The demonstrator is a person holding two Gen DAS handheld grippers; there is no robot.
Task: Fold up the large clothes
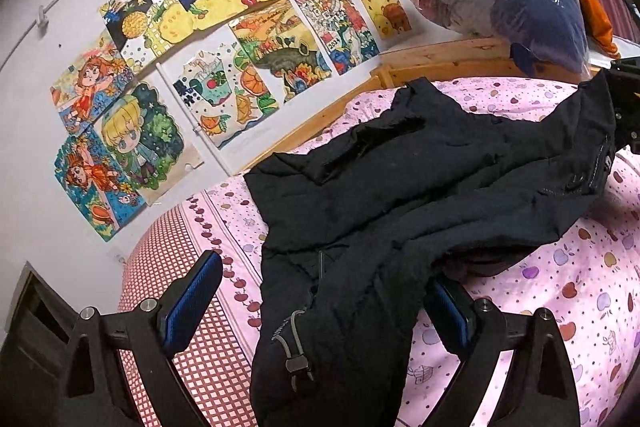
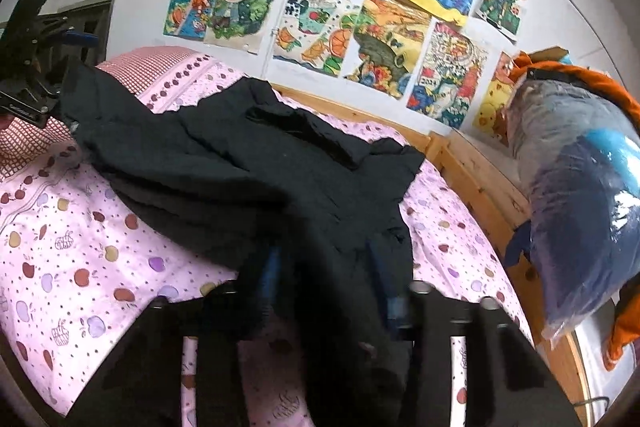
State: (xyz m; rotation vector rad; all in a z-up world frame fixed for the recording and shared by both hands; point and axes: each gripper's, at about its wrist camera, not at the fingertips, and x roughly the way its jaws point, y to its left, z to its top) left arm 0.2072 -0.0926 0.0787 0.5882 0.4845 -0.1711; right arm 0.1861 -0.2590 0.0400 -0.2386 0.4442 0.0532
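Observation:
A large black jacket lies crumpled across a bed with a pink apple-print sheet. My left gripper is open wide, and the jacket's hem with a drawcord toggle lies between its blue pads without being pressed. In the right wrist view the right gripper is shut on a bunch of the jacket, its fingers blurred. The left wrist view shows the right gripper at the far right edge, holding that side of the jacket raised off the sheet. The left gripper appears at the far left of the right wrist view.
A wooden bed frame runs along a white wall covered with several colourful drawings. A clear plastic bag stuffed with clothes and an orange cloth rest on the headboard end. A red checked cover lies at the bed's other end.

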